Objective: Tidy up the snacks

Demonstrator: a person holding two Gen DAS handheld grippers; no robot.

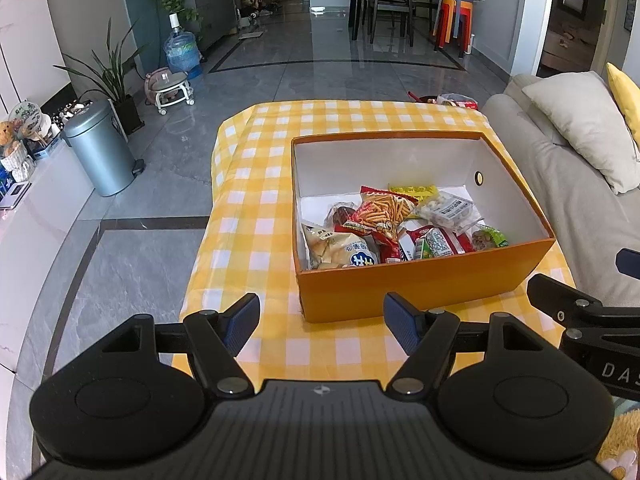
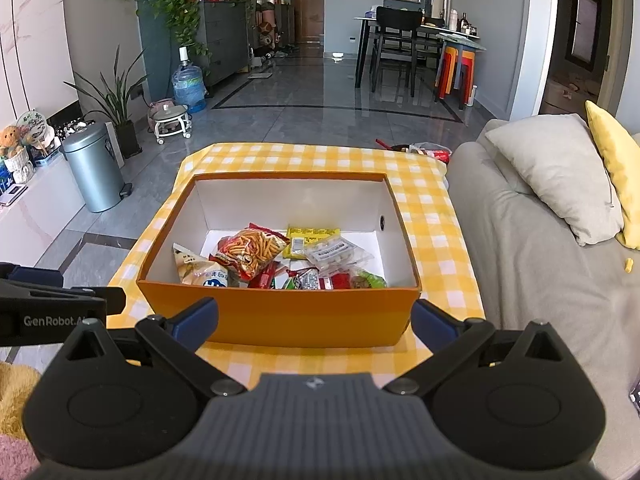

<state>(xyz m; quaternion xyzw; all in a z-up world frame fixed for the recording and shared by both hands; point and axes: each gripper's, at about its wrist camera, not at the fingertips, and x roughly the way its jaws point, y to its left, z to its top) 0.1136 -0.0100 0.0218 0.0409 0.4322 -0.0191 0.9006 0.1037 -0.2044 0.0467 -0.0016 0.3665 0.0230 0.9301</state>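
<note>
An orange box (image 1: 420, 284) with white inner walls stands on the yellow checked tablecloth (image 1: 256, 208). It holds several snack packets, among them a red bag of sticks (image 1: 384, 210), a bread packet (image 1: 340, 250) and a clear bag of white sweets (image 1: 448, 210). The box also shows in the right wrist view (image 2: 280, 316), with the red bag (image 2: 254, 252) inside. My left gripper (image 1: 322, 322) is open and empty, in front of the box's near wall. My right gripper (image 2: 316, 320) is open and empty, in front of the same wall.
A grey sofa (image 2: 540, 264) with a beige cushion (image 2: 560, 176) lies to the right of the table. A red packet and a bowl (image 2: 428, 150) sit at the table's far right corner. A metal bin (image 2: 94, 168) stands on the floor at the left.
</note>
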